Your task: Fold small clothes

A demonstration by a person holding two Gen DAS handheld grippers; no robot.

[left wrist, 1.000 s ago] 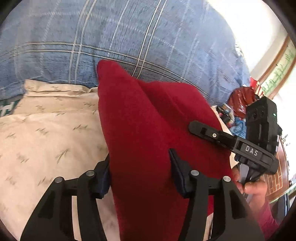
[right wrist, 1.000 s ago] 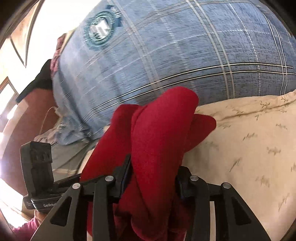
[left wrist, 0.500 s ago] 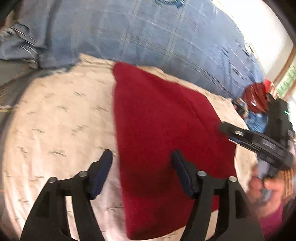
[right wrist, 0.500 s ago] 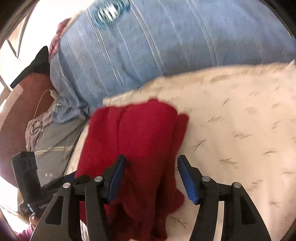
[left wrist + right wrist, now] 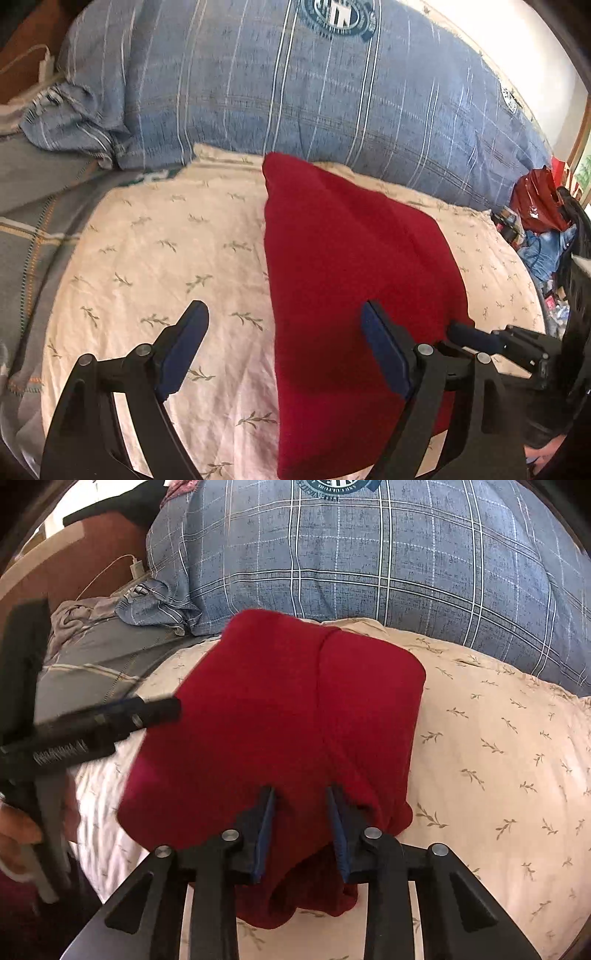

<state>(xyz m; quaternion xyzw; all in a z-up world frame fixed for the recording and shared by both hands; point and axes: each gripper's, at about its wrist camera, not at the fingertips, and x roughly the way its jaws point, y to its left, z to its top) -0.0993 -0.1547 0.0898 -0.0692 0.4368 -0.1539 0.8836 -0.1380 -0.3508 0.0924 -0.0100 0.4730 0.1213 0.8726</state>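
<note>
1. Cream bedding printed with small leaf sprigs [image 5: 155, 258] carries the work, and a big blue plaid pillow [image 5: 295, 103] lies behind it.
2. On that sheet lies the red garment [image 5: 351, 295], a soft knit folded flat into a rough rectangle, with a seam or fold line running down its middle in the right wrist view [image 5: 295, 716].
3. Its near edge is bunched and rumpled rather than flat [image 5: 314, 893].
4. Left gripper [image 5: 284, 343] hovers with jaws spread wide, one finger over bare sheet, the other over the cloth, holding nothing.
5. Right gripper [image 5: 301, 830] sits at the bunched near edge, jaws narrowed to a small gap with red cloth between them; whether the pads actually pinch it I cannot tell.
6. One second ago both grippers held the garment lifted and draped; half a second ago the right jaws stood wide apart. Now the cloth rests on the bed and the left jaws have let go.
</note>
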